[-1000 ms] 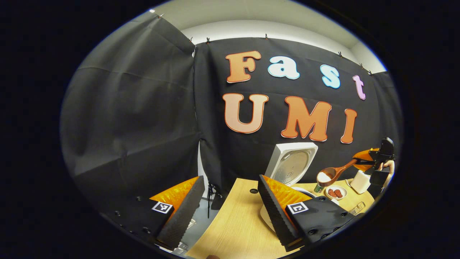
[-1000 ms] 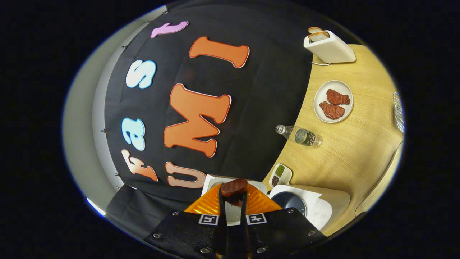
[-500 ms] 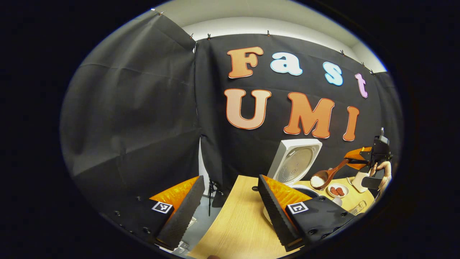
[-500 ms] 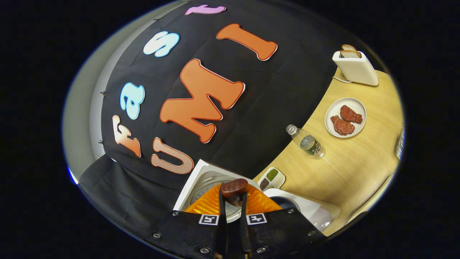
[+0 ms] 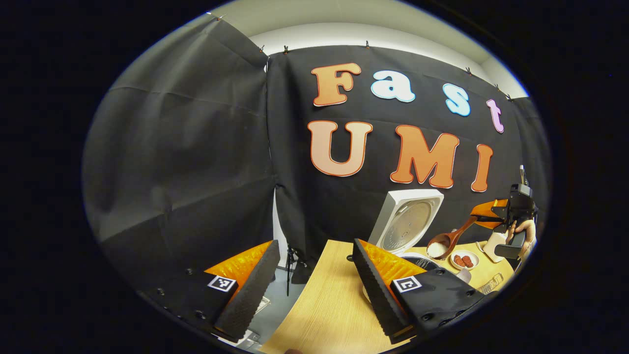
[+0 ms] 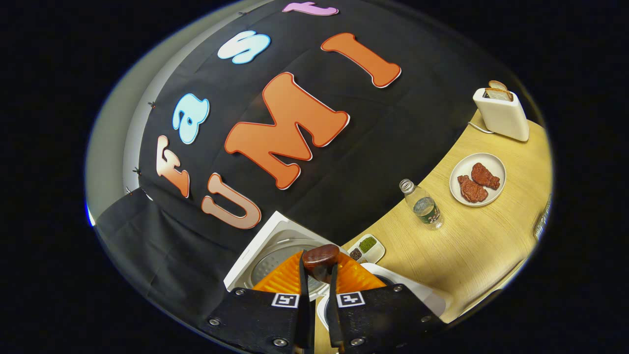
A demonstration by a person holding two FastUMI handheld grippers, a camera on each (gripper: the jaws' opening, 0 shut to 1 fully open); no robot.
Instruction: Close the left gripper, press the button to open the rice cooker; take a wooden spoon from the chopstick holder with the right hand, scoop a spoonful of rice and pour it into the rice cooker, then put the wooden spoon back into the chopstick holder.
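The white rice cooker stands open, its lid (image 5: pixel 406 221) upright at the back of the wooden table (image 5: pixel 324 305); the lid (image 6: pixel 265 250) also appears behind my right fingers. My right gripper (image 5: pixel 479 217), held by a hand, is shut on the wooden spoon's handle. The spoon bowl (image 5: pixel 440 244), tipped with white rice in it, hangs just above the cooker's pot (image 5: pixel 417 260). In the right gripper view the spoon's brown handle end (image 6: pixel 320 256) sits clamped between the fingers of the gripper (image 6: pixel 318 280). My left gripper (image 5: pixel 314 285) is open and empty, at the table's left end.
A toaster with bread (image 6: pixel 501 112), a plate of red meat pieces (image 6: pixel 476 178), a small water bottle (image 6: pixel 422 205) and a two-part dish of seasonings (image 6: pixel 363 247) stand on the table right of the cooker. The floor (image 5: pixel 275 314) lies beyond the table's left edge.
My right gripper has carried the rice-filled spoon left and down toward the cooker's pot and tilted it. The left gripper has barely moved.
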